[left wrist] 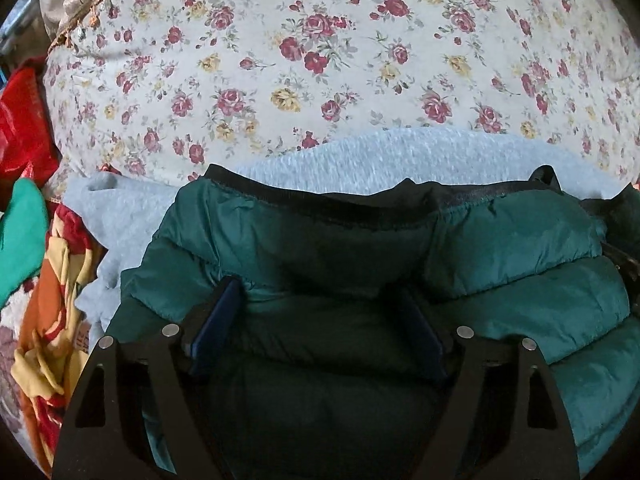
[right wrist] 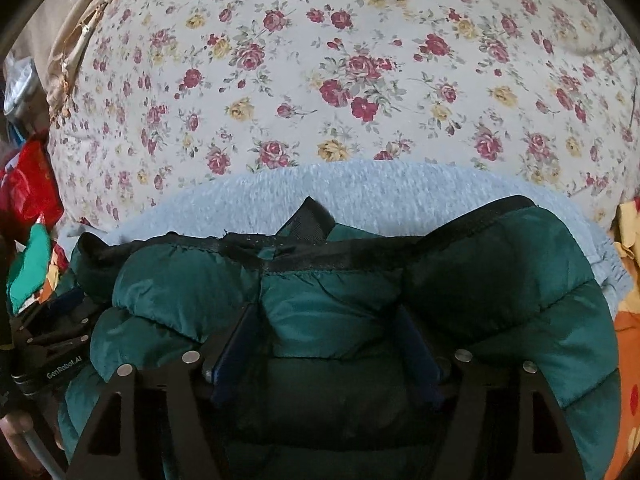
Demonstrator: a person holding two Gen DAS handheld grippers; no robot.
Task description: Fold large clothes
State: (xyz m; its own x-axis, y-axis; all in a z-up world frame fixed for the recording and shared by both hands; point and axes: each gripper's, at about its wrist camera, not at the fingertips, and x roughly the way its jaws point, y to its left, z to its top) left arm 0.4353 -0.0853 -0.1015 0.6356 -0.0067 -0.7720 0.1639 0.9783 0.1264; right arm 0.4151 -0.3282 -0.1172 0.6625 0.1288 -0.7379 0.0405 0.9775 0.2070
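1. Floral-printed bed sheet carries a grey knitted sweater, with a dark green quilted puffer jacket on top.
2. Left hand-held gripper and right hand-held gripper both straddle puffy folds, jaws wide; whether they actually pinch is unclear.
3. Jacket looks light, squashy and slippery; the black bound hem seems the firmest hold.

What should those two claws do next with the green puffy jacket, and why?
Probably lift both clear. The jacket already lies doubled on the grey garment, and the left gripper and right gripper straddle its padding with jaws wide, seemingly letting go.
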